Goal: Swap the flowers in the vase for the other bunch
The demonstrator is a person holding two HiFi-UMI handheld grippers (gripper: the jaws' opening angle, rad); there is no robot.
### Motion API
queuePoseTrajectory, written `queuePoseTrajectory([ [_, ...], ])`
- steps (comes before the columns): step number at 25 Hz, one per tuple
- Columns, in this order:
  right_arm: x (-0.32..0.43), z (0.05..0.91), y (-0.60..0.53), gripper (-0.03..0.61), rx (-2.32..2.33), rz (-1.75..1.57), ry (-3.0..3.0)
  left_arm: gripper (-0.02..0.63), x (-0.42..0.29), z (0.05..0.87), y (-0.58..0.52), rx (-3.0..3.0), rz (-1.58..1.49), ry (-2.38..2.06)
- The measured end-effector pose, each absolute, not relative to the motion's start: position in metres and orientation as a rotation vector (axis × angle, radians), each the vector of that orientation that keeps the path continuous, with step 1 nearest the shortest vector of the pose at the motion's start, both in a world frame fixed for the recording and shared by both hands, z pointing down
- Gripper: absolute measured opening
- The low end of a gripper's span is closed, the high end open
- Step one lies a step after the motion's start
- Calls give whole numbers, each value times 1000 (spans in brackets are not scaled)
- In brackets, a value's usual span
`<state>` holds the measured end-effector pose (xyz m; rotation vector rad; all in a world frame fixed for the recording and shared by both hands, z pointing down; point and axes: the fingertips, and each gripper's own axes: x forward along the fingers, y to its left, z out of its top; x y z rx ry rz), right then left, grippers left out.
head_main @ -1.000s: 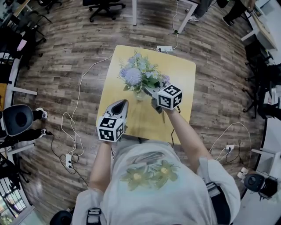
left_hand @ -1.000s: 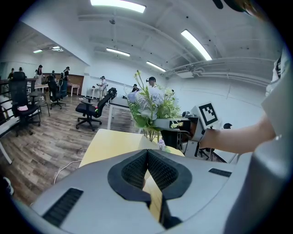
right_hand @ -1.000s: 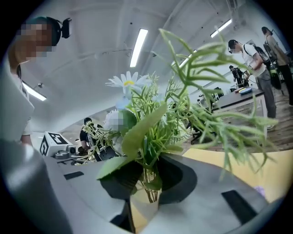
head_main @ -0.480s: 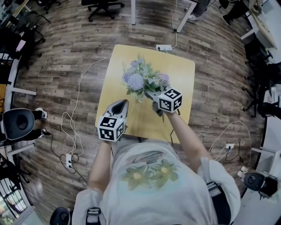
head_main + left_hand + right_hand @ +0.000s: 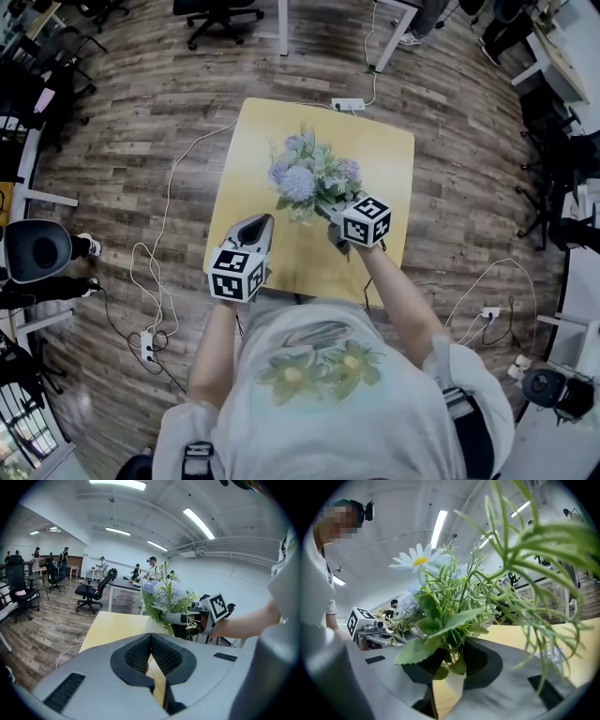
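A bunch of blue and purple flowers with green leaves (image 5: 309, 176) hangs over the middle of the yellow table (image 5: 384, 155). My right gripper (image 5: 330, 208) is shut on its stems, and the stems and leaves fill the jaws in the right gripper view (image 5: 447, 660). The pale vase (image 5: 152, 626) stands on the table under the bunch, mostly hidden by the leaves; whether the stems reach into it I cannot tell. My left gripper (image 5: 253, 228) hovers at the table's near left edge, shut and empty, with its pads (image 5: 151, 644) meeting.
A white power strip (image 5: 349, 104) lies on the far edge of the table, with its cable running off to the floor. Cables and another power strip (image 5: 148, 342) lie on the wooden floor at the left. Office chairs (image 5: 37, 253) and desks ring the table.
My right gripper has carried the bunch a little to the right, lower and nearer to me. The left gripper has stayed where it was.
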<state>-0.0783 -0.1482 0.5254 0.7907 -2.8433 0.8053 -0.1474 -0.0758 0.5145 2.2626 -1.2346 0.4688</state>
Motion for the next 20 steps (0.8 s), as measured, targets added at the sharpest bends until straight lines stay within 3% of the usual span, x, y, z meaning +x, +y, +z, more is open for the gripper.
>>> queuePoseTrajectory([
  [7, -79, 528, -145, 173, 833, 782, -2788, 18, -150, 510, -76, 2267, 459, -1234],
  [20, -70, 524, -140, 186, 863, 797, -2747, 18, -151, 510, -72, 2267, 444, -1232],
])
